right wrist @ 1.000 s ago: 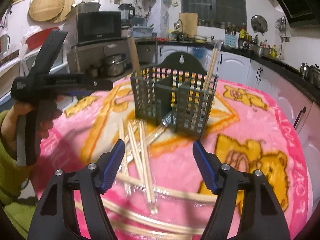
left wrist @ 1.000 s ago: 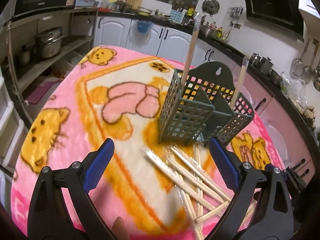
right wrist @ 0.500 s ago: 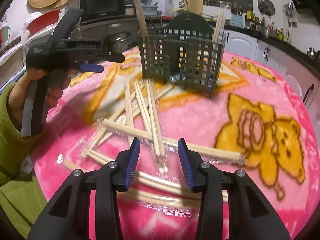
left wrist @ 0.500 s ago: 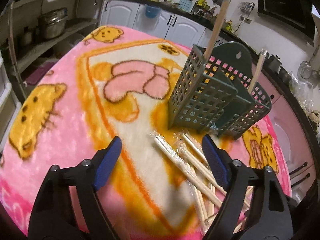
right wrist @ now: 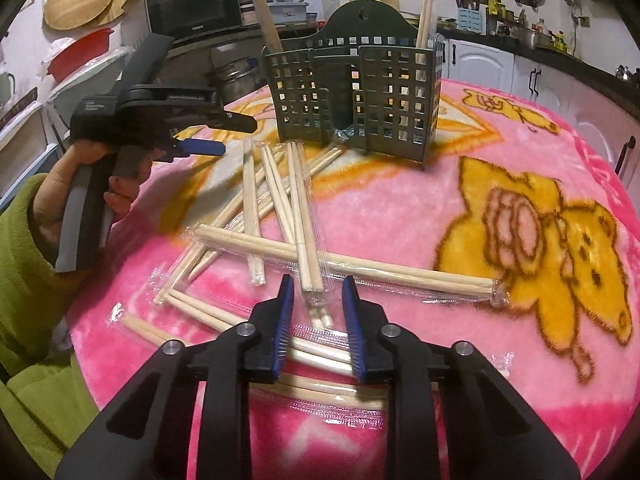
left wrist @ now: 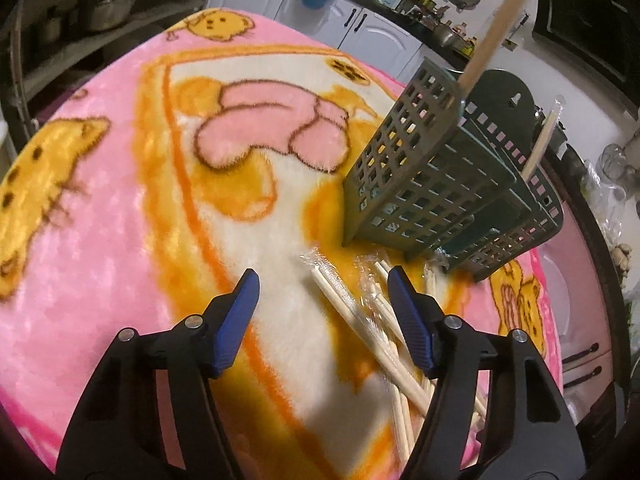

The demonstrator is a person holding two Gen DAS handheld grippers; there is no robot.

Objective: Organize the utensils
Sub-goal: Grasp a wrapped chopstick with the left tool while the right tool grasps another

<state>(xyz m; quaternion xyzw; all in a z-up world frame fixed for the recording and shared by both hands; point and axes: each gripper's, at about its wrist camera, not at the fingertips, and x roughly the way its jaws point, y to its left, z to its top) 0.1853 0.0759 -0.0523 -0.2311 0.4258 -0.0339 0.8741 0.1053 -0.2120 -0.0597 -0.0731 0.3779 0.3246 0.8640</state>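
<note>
A dark green slotted utensil caddy stands on the pink blanket with two wrapped chopstick pairs upright in it. Several plastic-wrapped chopstick pairs lie scattered in front of it, also in the left wrist view. My right gripper is partly open, its jaws on either side of the near end of one wrapped pair, not clamped. My left gripper is open and empty, low over the blanket above the far ends of the pile; it also shows in the right wrist view.
The table is covered by a pink and orange cartoon blanket. Kitchen counters and white cabinets ring the table. A shelf with metal pots stands to the left. A microwave sits behind.
My right gripper has moved back and down over the chopstick pile and narrowed its jaws around one pair. My left gripper has moved closer to the caddy and lower, still open.
</note>
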